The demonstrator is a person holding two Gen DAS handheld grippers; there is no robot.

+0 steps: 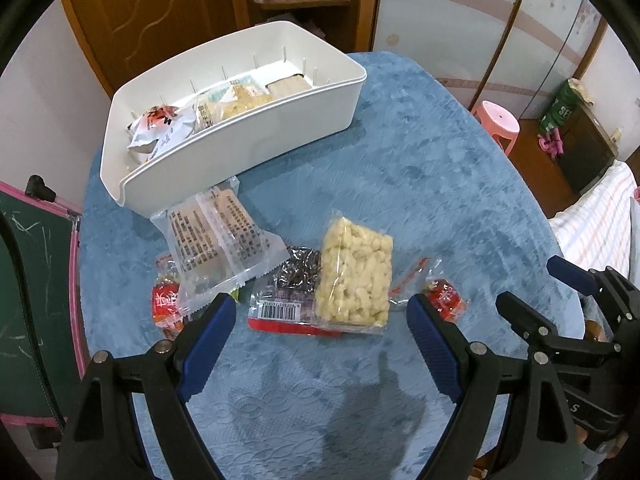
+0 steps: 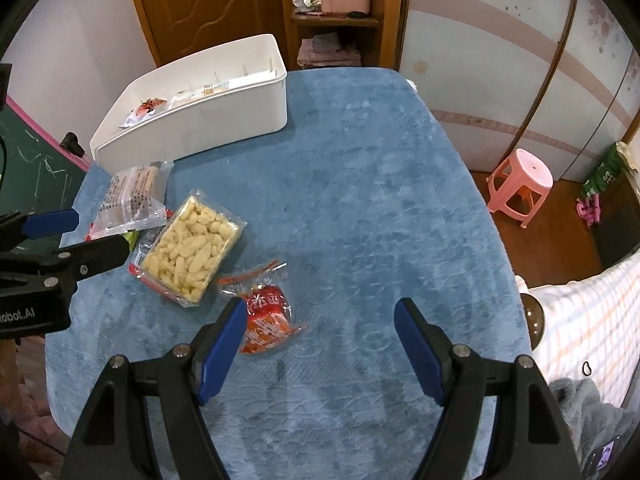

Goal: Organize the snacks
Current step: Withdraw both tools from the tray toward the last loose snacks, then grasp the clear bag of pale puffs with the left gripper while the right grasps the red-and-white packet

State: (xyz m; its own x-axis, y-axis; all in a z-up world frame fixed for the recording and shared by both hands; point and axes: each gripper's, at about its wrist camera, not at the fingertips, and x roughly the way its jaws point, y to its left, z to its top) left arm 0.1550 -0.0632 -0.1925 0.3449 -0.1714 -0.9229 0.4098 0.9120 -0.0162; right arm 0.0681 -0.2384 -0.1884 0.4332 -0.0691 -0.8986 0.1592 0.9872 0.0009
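A white storage box (image 1: 248,140) (image 2: 224,120) stands at the table's far left, holding a red-and-white packet (image 1: 160,124), a pale biscuit pack (image 1: 228,104) and a beige bar (image 1: 288,84). In front of it lie a clear printed pack (image 1: 220,240), a yellow puffed-snack pack (image 1: 354,276) (image 2: 192,248), a dark pack with a barcode (image 1: 288,292) and two small red packets (image 1: 166,304) (image 1: 446,298) (image 2: 266,312). My left gripper (image 1: 322,312) is open and empty just short of the pile. My right gripper (image 2: 320,316) is open and empty beside the red packet.
The table has a blue textured cloth (image 2: 360,180). A pink stool (image 2: 520,184) stands on the floor at right, a striped bed cover (image 2: 592,320) lies nearer. A green chalkboard (image 1: 32,264) stands at left. A wooden door (image 2: 208,4) and shelf (image 2: 340,20) are behind.
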